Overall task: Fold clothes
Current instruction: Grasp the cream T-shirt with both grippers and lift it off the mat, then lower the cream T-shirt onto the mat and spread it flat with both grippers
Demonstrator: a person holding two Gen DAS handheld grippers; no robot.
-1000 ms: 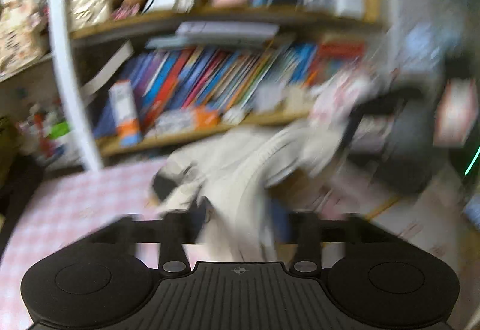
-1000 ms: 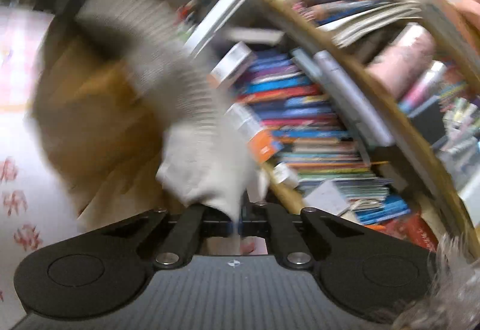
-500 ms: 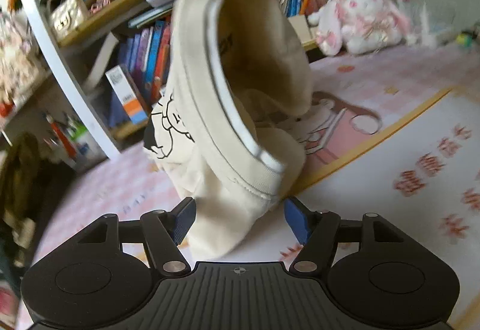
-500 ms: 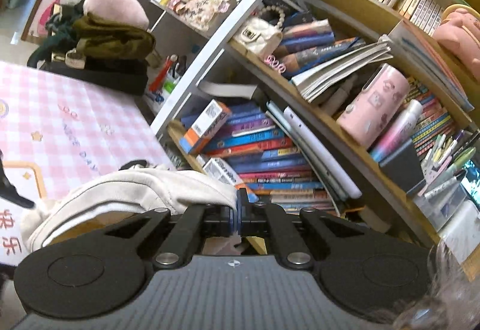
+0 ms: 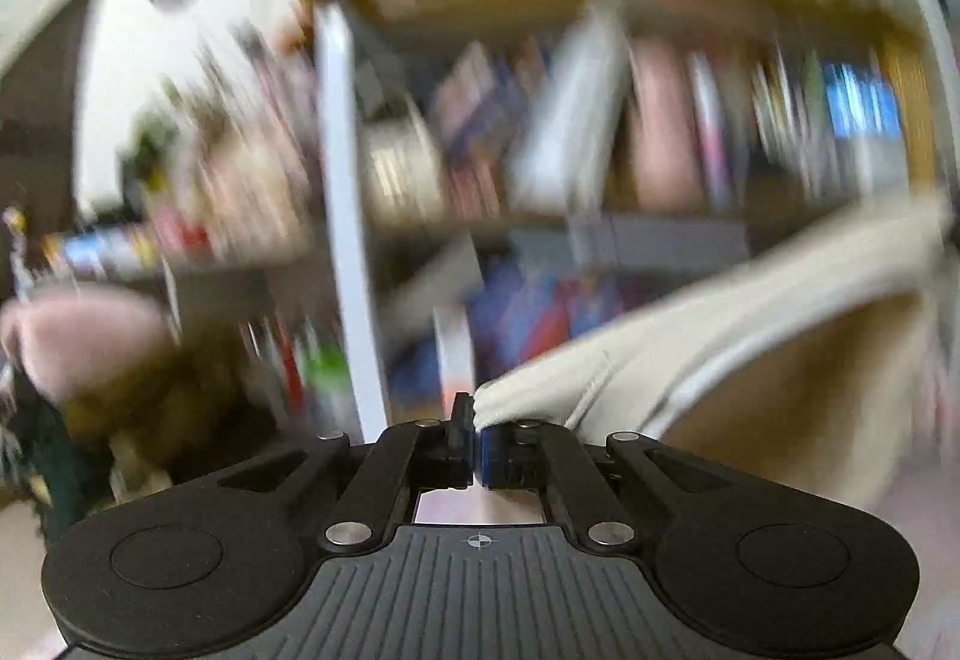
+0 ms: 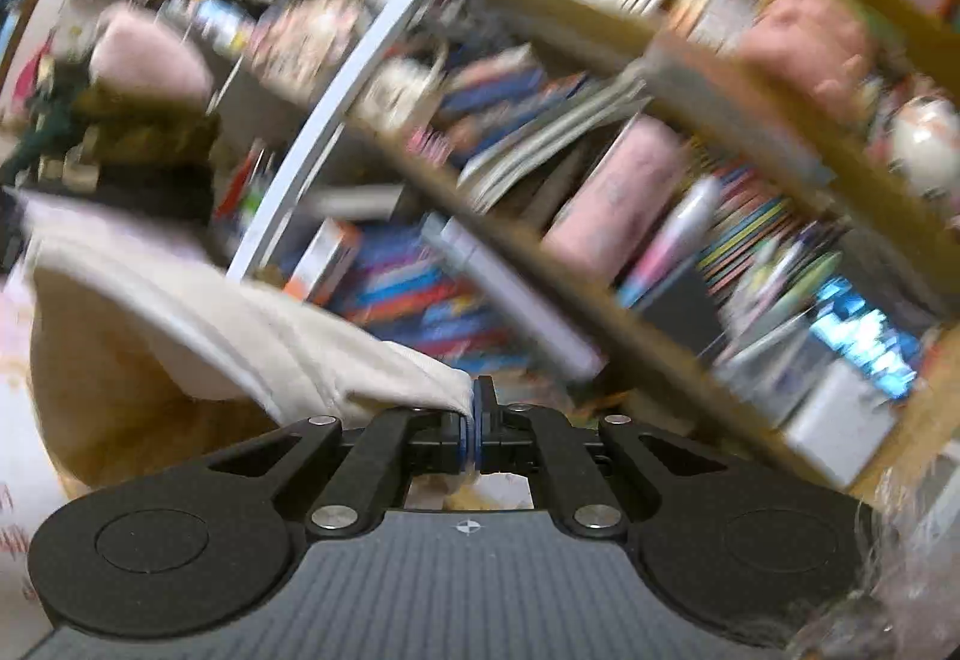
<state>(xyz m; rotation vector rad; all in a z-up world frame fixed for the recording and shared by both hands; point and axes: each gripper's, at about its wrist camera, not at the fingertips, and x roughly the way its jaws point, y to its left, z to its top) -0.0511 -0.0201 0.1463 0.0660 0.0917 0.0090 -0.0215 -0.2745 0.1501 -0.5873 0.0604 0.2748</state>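
Observation:
A cream garment hangs stretched in the air between both grippers. In the left wrist view my left gripper is shut on one corner of its edge, and the cloth runs off up to the right. In the right wrist view my right gripper is shut on another corner of the cream garment, which runs off to the left and sags open below. Both views are blurred by motion.
A wooden bookshelf packed with books, boxes and toys fills the background, with a white upright post. A pile of dark, olive and pink clothes sits at the left. A pink-patterned surface lies below.
My left gripper's jaws, open around the hanging garment before, have shut on its edge and risen. My right gripper kept its hold and lifted; the cloth is now spread between them.

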